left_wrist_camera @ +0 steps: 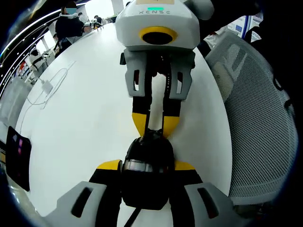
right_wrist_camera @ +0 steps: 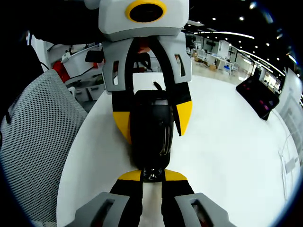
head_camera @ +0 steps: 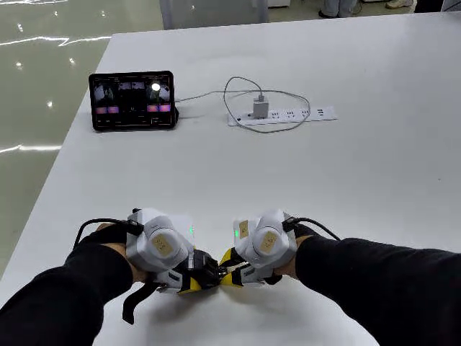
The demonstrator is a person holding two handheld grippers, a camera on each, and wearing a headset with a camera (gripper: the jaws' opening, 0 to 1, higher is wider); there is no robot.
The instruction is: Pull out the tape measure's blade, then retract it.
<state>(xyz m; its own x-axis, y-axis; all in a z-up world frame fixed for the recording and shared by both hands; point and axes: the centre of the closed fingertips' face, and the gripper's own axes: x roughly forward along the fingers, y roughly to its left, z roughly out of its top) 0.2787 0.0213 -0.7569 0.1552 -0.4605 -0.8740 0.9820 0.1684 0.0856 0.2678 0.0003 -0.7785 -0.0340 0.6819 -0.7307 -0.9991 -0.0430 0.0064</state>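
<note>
Low on table — left gripper clamps tape measure, right gripper pinches blade tip (nose to nose).

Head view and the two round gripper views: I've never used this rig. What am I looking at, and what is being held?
There is no robot arm here. A person in black sleeves holds a two-jaw gripper in each hand. The head view comes from a headset camera looking down at a white table. Each round picture comes from a camera on one gripper, looking along that gripper's own yellow-tipped jaws, which rise from the bottom.

On the table lie a tablet with its screen lit and a power strip with a charger plugged in.

The left gripper is shut on the black tape measure. The right gripper faces it nose to nose, with its jaws closed at the case's mouth, apparently on the blade tip. No length of blade shows between them.
</note>
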